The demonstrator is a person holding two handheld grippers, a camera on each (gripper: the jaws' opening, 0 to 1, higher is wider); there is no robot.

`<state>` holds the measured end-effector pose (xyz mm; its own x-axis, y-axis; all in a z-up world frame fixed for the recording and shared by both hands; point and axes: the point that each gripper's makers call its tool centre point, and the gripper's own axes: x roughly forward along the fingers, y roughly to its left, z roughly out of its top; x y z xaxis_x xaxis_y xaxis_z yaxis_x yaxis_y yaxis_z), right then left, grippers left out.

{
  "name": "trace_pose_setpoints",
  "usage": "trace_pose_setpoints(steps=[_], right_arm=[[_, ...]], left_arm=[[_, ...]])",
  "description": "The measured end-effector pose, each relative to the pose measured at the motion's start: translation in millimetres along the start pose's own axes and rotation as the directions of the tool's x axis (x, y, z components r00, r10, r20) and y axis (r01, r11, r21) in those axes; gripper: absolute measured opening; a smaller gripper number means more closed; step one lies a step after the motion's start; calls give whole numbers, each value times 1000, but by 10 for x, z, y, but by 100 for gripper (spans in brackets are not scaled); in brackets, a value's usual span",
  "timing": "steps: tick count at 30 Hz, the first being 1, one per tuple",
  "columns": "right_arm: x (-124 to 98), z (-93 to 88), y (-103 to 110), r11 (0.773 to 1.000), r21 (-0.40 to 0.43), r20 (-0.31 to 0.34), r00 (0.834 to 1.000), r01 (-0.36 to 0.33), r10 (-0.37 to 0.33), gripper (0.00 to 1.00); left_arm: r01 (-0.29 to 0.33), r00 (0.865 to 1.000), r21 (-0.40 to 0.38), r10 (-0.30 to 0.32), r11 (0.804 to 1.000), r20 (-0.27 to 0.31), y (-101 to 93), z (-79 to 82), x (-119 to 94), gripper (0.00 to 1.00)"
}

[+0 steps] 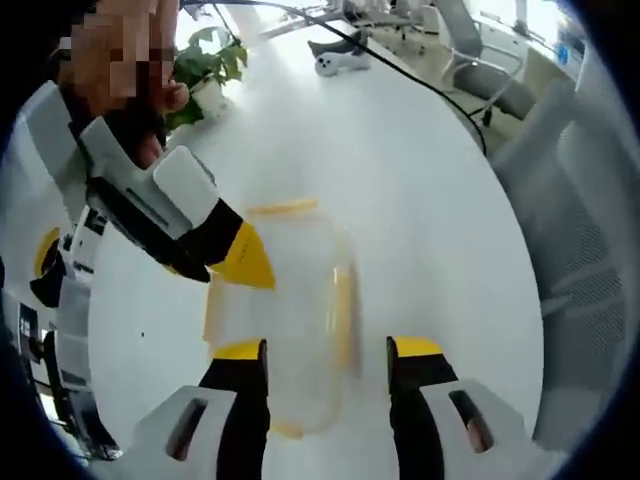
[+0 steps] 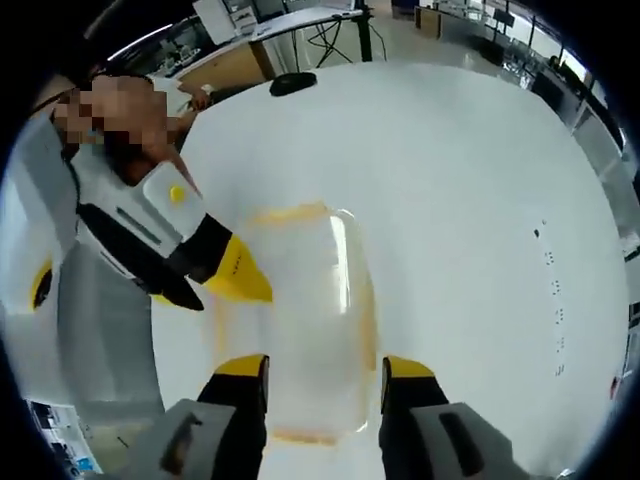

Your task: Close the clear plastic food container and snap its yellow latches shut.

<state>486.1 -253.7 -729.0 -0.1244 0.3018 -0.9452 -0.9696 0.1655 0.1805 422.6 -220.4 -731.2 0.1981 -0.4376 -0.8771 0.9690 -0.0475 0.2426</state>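
Left gripper (image 1: 328,365): released. You hold its jaws spread at the near end of the container (image 1: 300,300), apparently to steady it.
Right gripper (image 2: 325,375): also unclenched, its jaws straddling the container's near end without clamping.
Container: lies flat on the white table (image 1: 420,180), just ahead of both grippers.
Contact: in each view the other gripper's yellow tip meets the container's side edge, likely pressing there.
Latches: a yellow strip (image 1: 283,208) runs along the far edge, with others at the sides; motion blur hides whether any has snapped.
Lid: seems to be on, but you cannot tell if it is seated.
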Motion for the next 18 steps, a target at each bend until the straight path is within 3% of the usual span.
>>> trace_pose_setpoints(steps=[18], right_arm=[[-43,-195,87,1000,2,13,999,31,-31,51]], left_arm=[[18,1000,-6,-18,1000,-17,75,-119,-64,51]])
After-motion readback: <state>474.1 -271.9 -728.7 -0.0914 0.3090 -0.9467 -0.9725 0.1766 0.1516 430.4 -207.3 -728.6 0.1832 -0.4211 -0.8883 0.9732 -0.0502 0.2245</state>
